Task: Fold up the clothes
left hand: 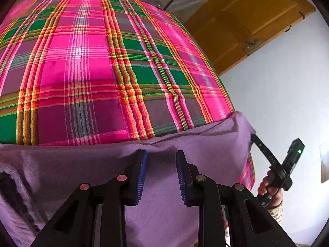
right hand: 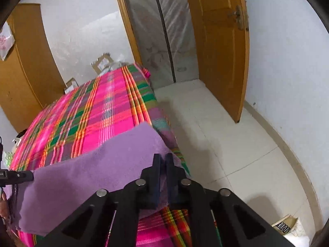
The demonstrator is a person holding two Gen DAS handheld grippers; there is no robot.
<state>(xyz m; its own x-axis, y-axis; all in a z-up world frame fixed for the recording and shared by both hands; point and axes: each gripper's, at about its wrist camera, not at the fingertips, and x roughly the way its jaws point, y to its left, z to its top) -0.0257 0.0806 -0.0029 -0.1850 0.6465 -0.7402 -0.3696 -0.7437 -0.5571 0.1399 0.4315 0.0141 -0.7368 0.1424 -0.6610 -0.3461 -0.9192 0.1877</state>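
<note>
Your right claw (right hand: 163, 160) has pinched shut on the right edge of the purple garment (right hand: 86, 177) lying across the plaid bed (right hand: 98, 111)—an anchor for folding—while your left claw (left hand: 161, 160) hovers partly open over its far edge, gripping nothing.

Black left claw (left hand: 161, 177) with ribbed blue pads (left hand: 141, 177), round silver screws (left hand: 239, 186) on its links

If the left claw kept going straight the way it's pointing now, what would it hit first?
Most likely the fuzzy purple garment lying right under and ahead of the left claw. Its blue pads stand apart just above the fabric, near the garment's far edge. The pink and green plaid bedcover lies beyond. Depth is hard to judge.
</note>
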